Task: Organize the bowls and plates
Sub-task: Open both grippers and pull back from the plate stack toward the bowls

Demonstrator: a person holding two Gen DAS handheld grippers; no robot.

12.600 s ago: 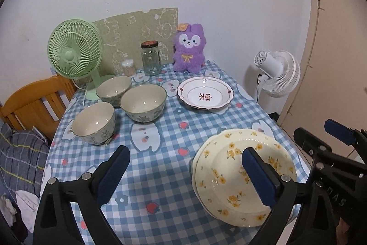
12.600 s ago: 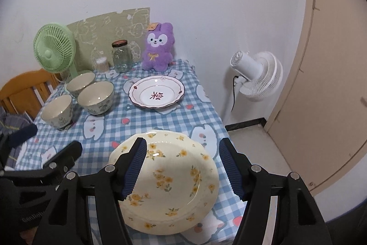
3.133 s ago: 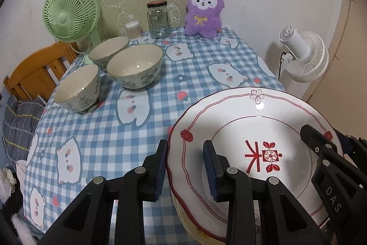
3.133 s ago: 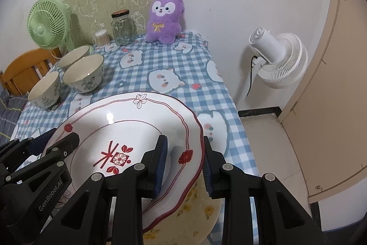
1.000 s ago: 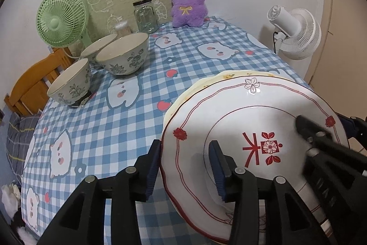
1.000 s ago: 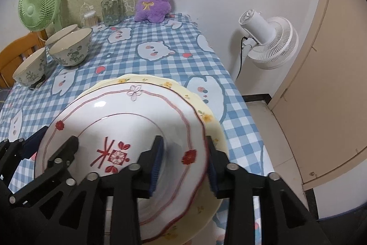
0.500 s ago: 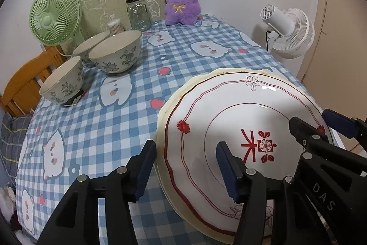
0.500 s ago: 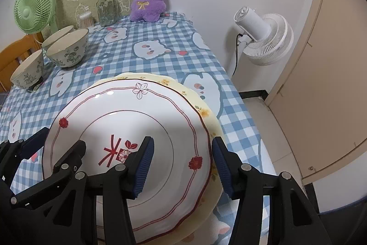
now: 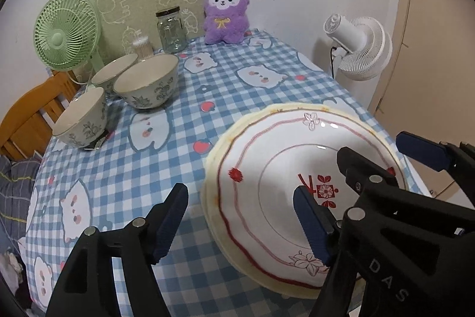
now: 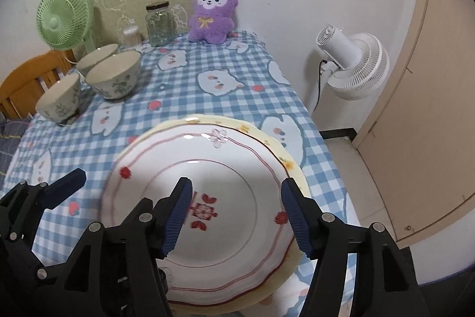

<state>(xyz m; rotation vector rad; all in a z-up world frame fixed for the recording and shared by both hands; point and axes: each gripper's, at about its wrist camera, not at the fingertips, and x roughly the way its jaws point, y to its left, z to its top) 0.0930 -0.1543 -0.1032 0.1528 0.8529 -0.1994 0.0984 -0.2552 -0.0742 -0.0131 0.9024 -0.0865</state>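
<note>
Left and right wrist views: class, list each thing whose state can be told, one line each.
White red-rimmed plate: stacked on yellow floral plate.
Three floral ceramic bowls: upright, empty, unstacked.
Glass jar: lidded.
Left gripper: opening, clear of plate.
Right gripper: opening, clear of plate.

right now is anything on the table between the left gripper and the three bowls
Nothing visible. From the left gripper, jaws opening with the red-trimmed plate's rim between them, only bare checked tablecloth lies up to the three bowls.
</note>
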